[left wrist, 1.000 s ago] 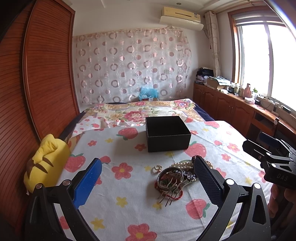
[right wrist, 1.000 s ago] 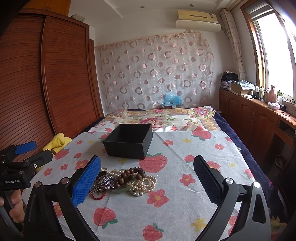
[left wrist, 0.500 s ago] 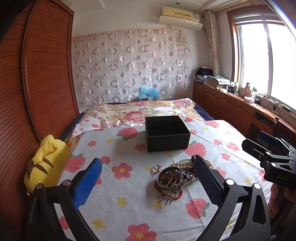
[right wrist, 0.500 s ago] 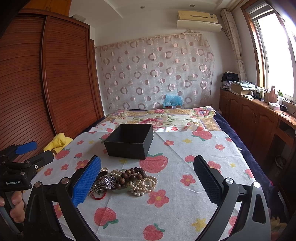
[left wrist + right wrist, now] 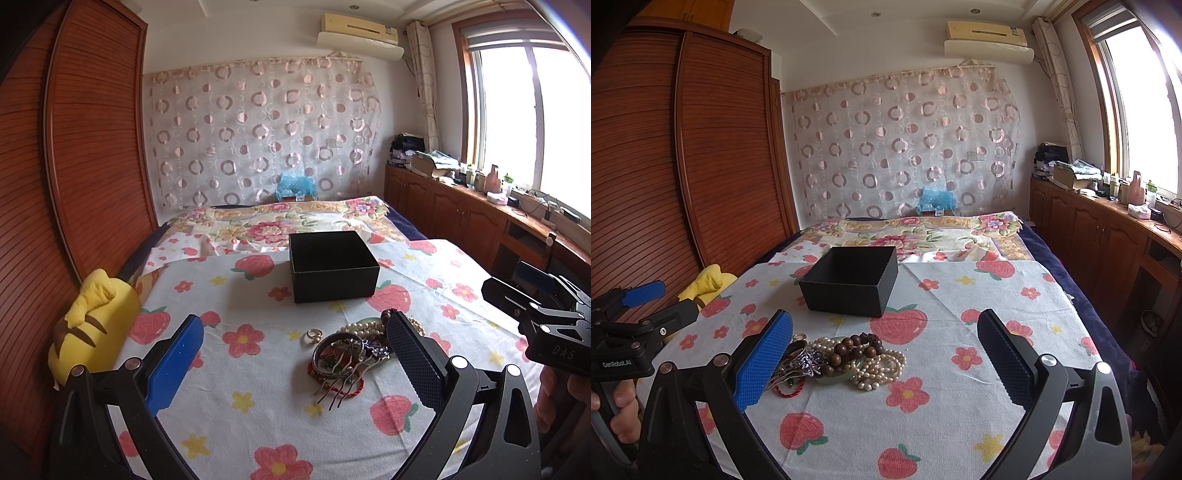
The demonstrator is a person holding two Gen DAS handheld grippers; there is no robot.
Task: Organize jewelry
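Observation:
A heap of jewelry [image 5: 347, 354] lies on the flowered cloth: a silver bangle, a metal hair comb, a red cord, pearls. A small ring [image 5: 314, 334] lies just left of it. In the right wrist view the heap [image 5: 846, 360] shows pearls, brown wooden beads and a green bangle. An open, empty black box [image 5: 332, 264] stands behind it, also in the right wrist view [image 5: 851, 280]. My left gripper [image 5: 295, 365] is open, above the cloth just before the heap. My right gripper [image 5: 884, 363] is open, the heap by its left finger.
A yellow plush toy [image 5: 86, 325] lies at the cloth's left edge by the wooden wardrobe [image 5: 74, 147]. Wooden cabinets [image 5: 1108, 240] with clutter run under the window on the right. A floral blanket [image 5: 266, 225] covers the bed behind the box.
Both grippers have barely moved; the views shifted very slightly. Nothing was picked up or let go.

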